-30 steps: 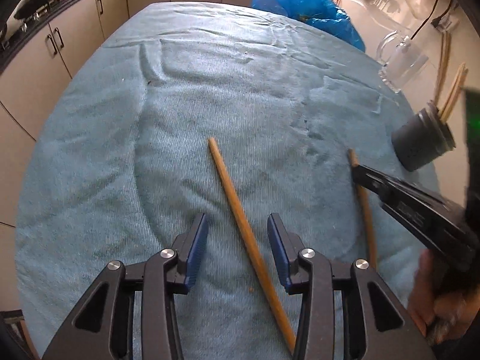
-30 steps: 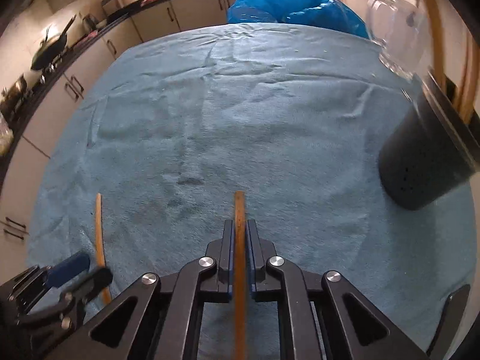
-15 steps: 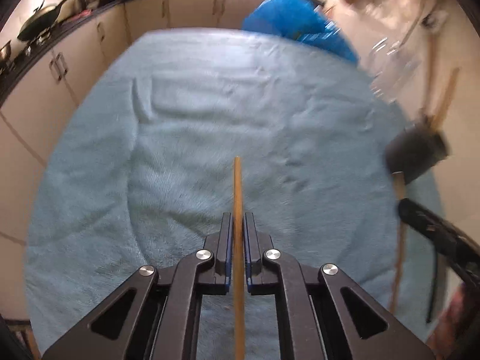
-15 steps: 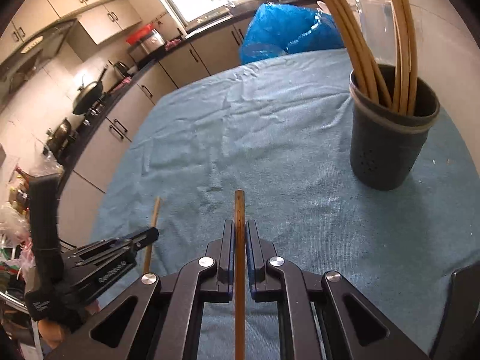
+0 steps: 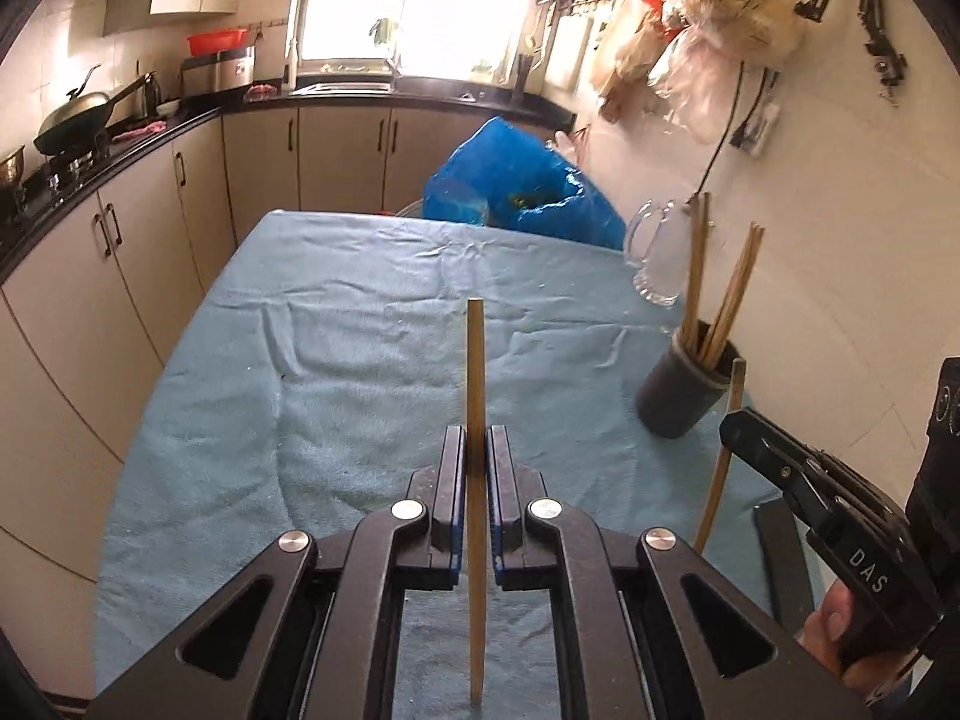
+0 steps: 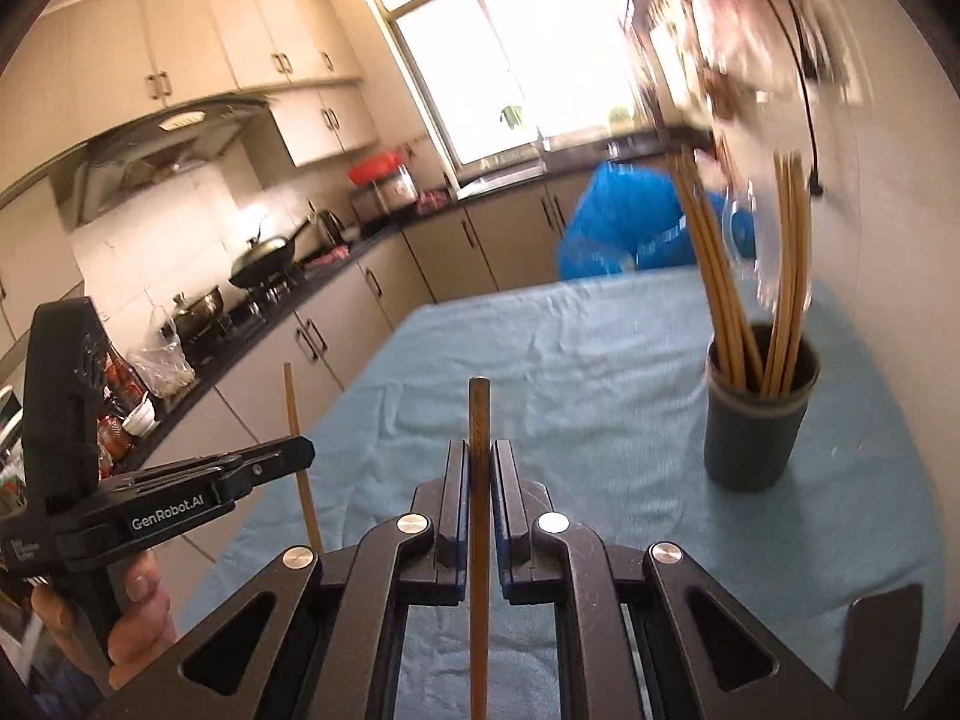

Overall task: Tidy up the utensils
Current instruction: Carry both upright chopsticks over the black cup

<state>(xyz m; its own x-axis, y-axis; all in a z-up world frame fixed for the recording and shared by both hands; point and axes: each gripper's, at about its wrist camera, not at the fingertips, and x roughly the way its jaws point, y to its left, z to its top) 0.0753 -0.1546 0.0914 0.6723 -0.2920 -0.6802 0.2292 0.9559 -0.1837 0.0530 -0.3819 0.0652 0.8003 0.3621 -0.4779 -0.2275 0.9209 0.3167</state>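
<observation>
My left gripper (image 5: pixel 475 450) is shut on a light wooden chopstick (image 5: pixel 476 372) that sticks out past its blue pads, held above the blue towel (image 5: pixel 360 336). In the right wrist view my right gripper (image 6: pixel 478 462) is shut on a darker wooden chopstick (image 6: pixel 479 414). A dark grey utensil cup (image 6: pixel 757 414) holding several chopsticks stands to the right of it on the towel. The same cup (image 5: pixel 684 390) shows at the right in the left wrist view, with the right gripper (image 5: pixel 735 423) and its chopstick (image 5: pixel 723 456) just in front of it. The left gripper (image 6: pixel 303 453) shows at the left.
A glass mug (image 5: pixel 657 258) and a blue plastic bag (image 5: pixel 522 192) sit at the table's far right end. Kitchen cabinets (image 5: pixel 150 222) and a counter with a wok (image 5: pixel 78 117) run along the left. A white wall (image 5: pixel 840 240) stands close behind the cup.
The left gripper closed on the chopstick that lay on the towel and lifted it. Both grippers rose and tilted up, and the right one carried its chopstick closer to the cup.
</observation>
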